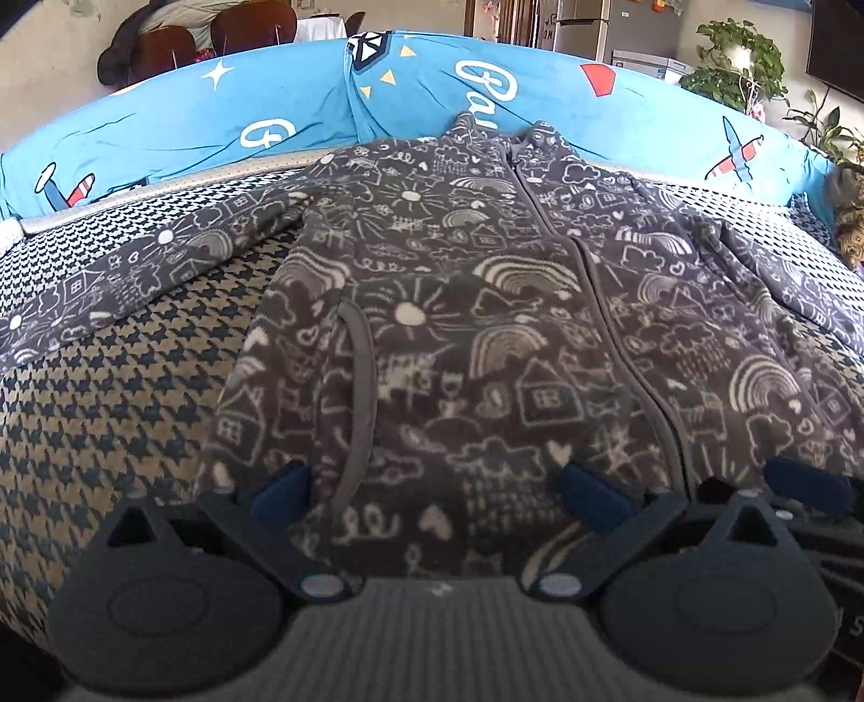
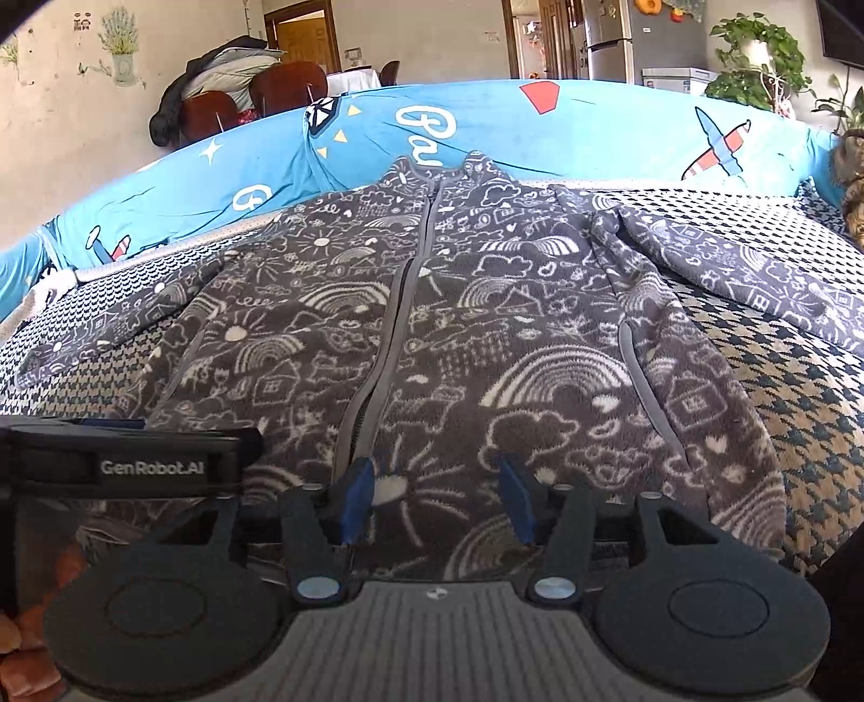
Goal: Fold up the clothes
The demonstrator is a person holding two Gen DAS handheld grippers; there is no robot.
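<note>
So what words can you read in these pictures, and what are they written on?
"GenRobot.AI": white letters on the black left tool, seen from the right wrist view.
"Pa...": big white cursive on the blue cartoon-print sofa cover, the rest hidden behind the grey doodle-print fleece jacket.
"G": white cursive letter on the same cover, further left.
Papers on the silver fridge: too small to read.

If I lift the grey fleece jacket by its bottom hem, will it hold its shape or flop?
The jacket will probably flop: it lies limp and rippled on the checked cover. The spread sleeves would likely trail and drag. Its fuzzy pile looks grippy, so it should not slip easily from the right gripper, whose pads stand apart.
</note>
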